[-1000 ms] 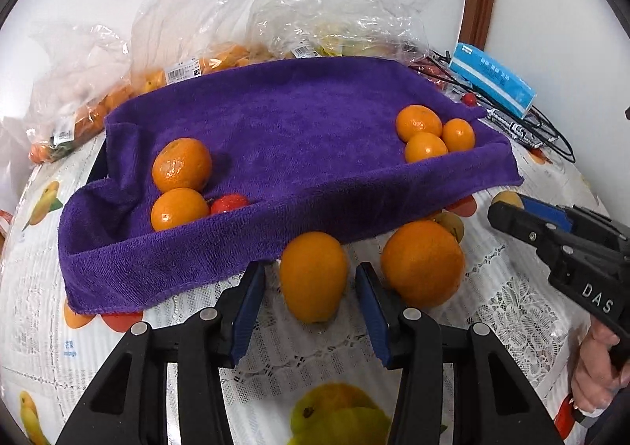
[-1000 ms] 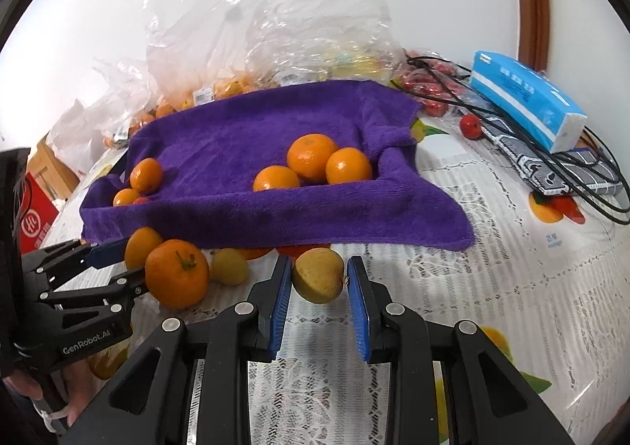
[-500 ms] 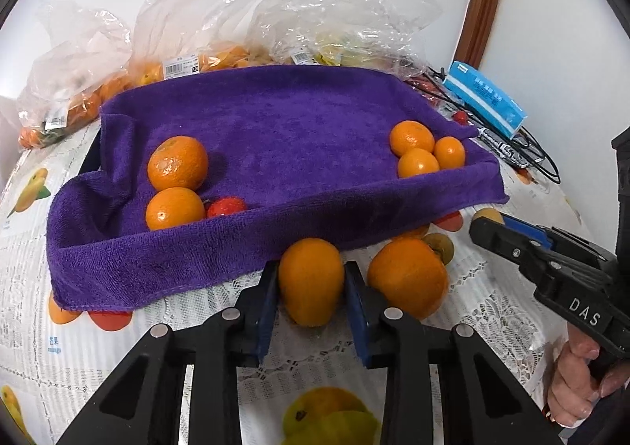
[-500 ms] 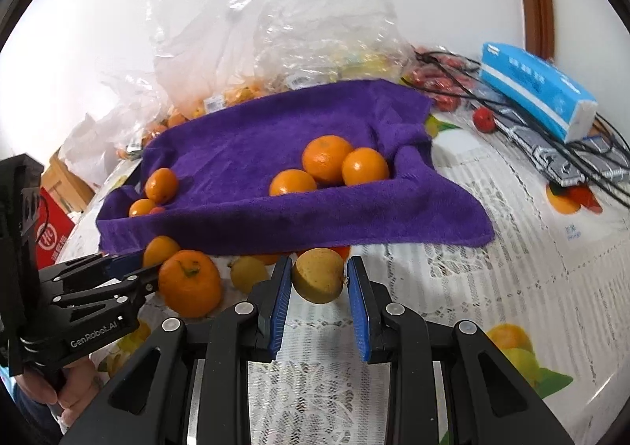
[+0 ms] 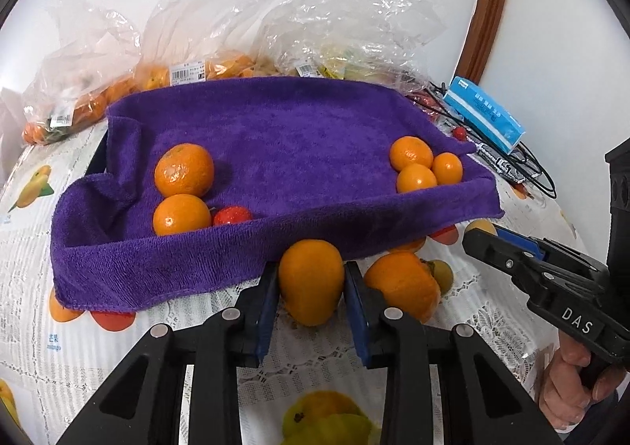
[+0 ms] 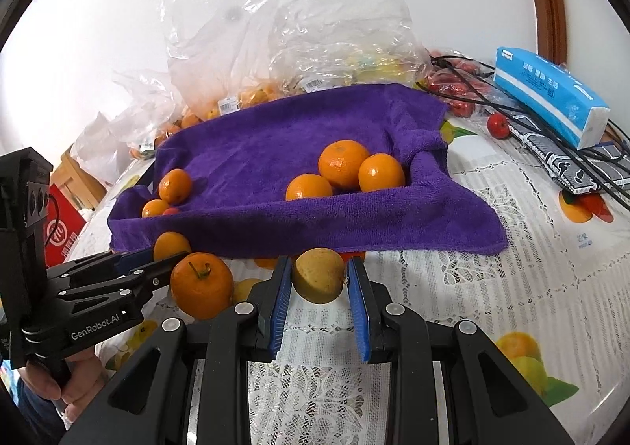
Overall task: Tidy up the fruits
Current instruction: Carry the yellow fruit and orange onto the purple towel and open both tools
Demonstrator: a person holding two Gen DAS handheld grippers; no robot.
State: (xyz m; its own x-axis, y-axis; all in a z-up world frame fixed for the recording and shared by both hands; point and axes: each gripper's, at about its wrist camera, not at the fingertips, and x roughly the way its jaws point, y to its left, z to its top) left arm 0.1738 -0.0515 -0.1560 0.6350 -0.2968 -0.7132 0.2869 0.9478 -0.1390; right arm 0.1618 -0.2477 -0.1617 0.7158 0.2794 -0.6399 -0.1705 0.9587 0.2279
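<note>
Grip is what has changed: my left claw (image 5: 311,287), which stood wide around the oval orange mango-like fruit (image 5: 311,281) a second ago, has just been closing and now pinches it between both blue pads. My right claw (image 6: 319,285) is likewise clenched on the small yellow-brown round fruit (image 6: 319,275), exactly as before. Both fruits sit at the front edge of the purple terry towel tray (image 5: 157,268), on the lace-patterned tablecloth (image 6: 512,287), not yet lifted as far as I can judge. Beside my left catch lies a squat orange persimmon (image 5: 401,281), untouched. Inside the tray, tangerines cluster left (image 5: 183,169) and right (image 5: 411,152). I reckon both hands can now carry their fruit over the rim.
</note>
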